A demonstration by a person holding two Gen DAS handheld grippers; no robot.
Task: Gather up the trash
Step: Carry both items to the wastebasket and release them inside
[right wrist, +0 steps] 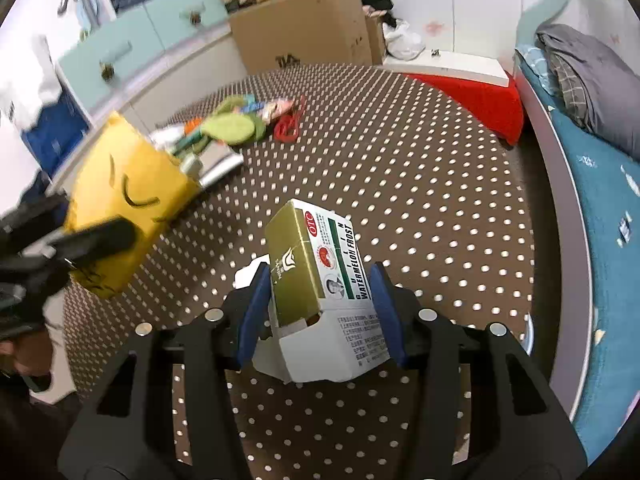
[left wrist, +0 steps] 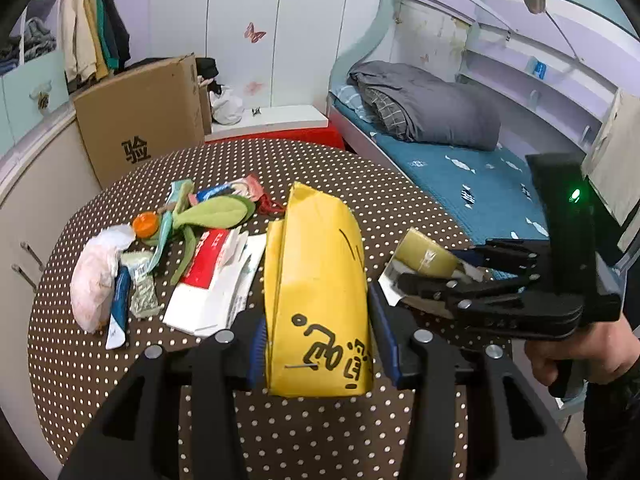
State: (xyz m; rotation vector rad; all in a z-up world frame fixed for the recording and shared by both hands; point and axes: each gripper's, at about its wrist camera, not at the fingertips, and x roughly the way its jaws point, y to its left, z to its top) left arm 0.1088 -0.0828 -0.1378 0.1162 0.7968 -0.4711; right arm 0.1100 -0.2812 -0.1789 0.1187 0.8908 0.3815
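A: What is the biggest thing in view?
B: The table (left wrist: 320, 172), round, under a brown cloth with white dots. A bed (left wrist: 460, 176) with a blue sheet runs along its right side, and a carton (left wrist: 140, 120) stands past its far edge.

A: And the trash?
B: A loose pile (left wrist: 188, 248) lies on the left part of the table: a white wad, green scraps, an orange cap, red and white wrappers, a red string. The pieces touch and overlap.

A: What does the left gripper (left wrist: 318, 340) hold?
B: A yellow bag (left wrist: 320, 292) with black marks, open end toward the pile. The blue pads press on both its sides, so the claw is clamped on it. From the right wrist view the bag (right wrist: 128, 204) looks lifted off the cloth and tilted.

A: The right gripper (right wrist: 320, 308)?
B: It is clamped on a green and white box (right wrist: 316, 280) printed "WATERMELON FROST", its near flap open. The box hangs above the table, near the bag and well apart from the pile.

A: Do the two grippers touch?
B: No. In the left wrist view the right gripper (left wrist: 400, 280) sits just beside the bag, the box (left wrist: 424, 256) in its jaws.
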